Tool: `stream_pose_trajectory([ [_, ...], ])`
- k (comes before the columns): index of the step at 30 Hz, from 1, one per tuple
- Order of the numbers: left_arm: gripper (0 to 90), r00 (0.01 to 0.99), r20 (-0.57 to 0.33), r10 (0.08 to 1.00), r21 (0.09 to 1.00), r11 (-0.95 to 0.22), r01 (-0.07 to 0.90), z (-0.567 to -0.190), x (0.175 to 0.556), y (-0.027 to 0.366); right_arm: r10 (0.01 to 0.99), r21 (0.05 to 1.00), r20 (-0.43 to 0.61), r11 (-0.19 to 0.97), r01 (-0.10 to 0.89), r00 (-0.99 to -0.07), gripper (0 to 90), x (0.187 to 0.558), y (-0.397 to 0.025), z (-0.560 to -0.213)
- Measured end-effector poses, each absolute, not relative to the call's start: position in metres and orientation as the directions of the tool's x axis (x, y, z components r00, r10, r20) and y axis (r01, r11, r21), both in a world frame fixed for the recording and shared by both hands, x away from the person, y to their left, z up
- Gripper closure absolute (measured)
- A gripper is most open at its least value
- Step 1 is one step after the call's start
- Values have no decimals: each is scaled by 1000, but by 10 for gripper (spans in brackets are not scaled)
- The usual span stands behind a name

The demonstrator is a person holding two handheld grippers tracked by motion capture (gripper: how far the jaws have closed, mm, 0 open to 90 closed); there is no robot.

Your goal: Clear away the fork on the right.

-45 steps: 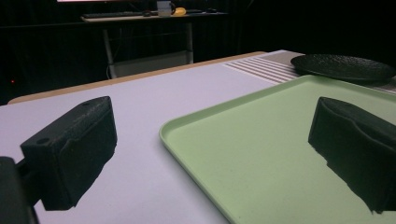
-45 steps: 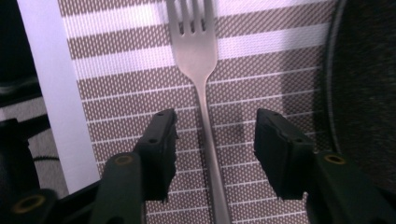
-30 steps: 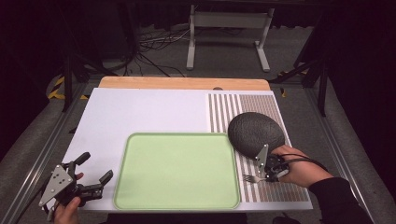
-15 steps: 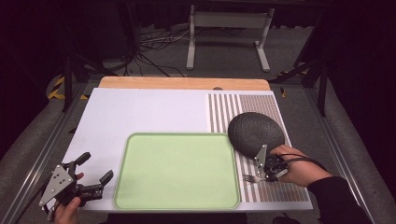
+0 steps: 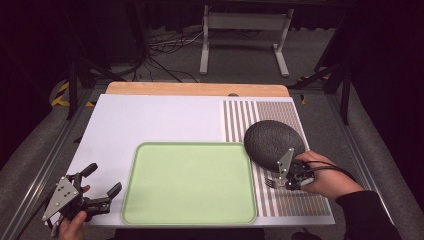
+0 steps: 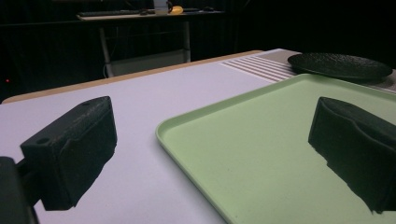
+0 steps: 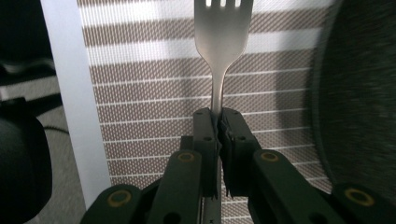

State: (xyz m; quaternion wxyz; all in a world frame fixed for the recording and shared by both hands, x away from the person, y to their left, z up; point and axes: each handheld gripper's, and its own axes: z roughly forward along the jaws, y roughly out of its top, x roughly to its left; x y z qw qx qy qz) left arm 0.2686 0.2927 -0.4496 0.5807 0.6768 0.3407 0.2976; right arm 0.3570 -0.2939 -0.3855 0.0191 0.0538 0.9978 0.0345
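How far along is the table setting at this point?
Done: the dark plate sits on the striped placemat. In hand: the right gripper is shut on the fork handle, over the mat beside the plate. Left: placing the fork; the green tray is bare and the left gripper is open, idle.

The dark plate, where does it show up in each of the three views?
High view: dark plate right of centre, on the striped mat.
Left gripper view: plate upper right, beyond the green tray.
Right gripper view: plate along the right edge.
Shared landmark: the striped mat.
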Motion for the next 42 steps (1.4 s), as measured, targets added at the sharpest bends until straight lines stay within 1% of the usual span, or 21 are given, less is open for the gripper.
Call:
stream_pose_trajectory([
  [3, 17, 590, 6, 807, 989, -92, 116, -450, 269, 293, 111, 114, -55, 988, 104, -992, 850, 357, -294, -377],
  [10, 17, 590, 4, 808, 989, -91, 117, -450, 268, 294, 123, 155, -75, 982, 110, -990, 850, 356, -293, -365],
  [14, 16, 588, 4, 809, 989, -89, 116, -450, 268, 294, 123, 206, -98, 973, 101, -988, 850, 357, -291, -358],
  [22, 16, 589, 4, 808, 989, -90, 116, -450, 269, 294, 129, 244, -128, 965, 94, -983, 850, 356, -275, -343],
  [24, 17, 590, 5, 807, 989, -92, 118, -450, 269, 294, 133, 261, -118, 960, 99, -984, 850, 358, -268, -343],
  [27, 17, 591, 6, 806, 989, -92, 116, -450, 269, 293, 124, 241, -125, 966, 92, -984, 851, 360, -256, -341],
  [32, 16, 591, 5, 807, 989, -91, 115, -449, 269, 294, 99, 245, -130, 967, 65, -987, 850, 364, -230, -336],
  [38, 17, 592, 8, 806, 989, -92, 112, -449, 268, 294, 92, 261, -135, 964, 54, -987, 850, 367, -214, -331],
  [40, 16, 592, 7, 806, 989, -92, 113, -449, 269, 294, 106, 261, -135, 963, 67, -985, 850, 367, -210, -330],
  [41, 17, 592, 7, 806, 989, -91, 113, -449, 269, 294, 90, 262, -134, 964, 53, -987, 850, 368, -208, -329],
  [42, 17, 592, 6, 806, 990, -90, 113, -449, 269, 294, 101, 257, -133, 964, 64, -986, 850, 368, -206, -328],
])
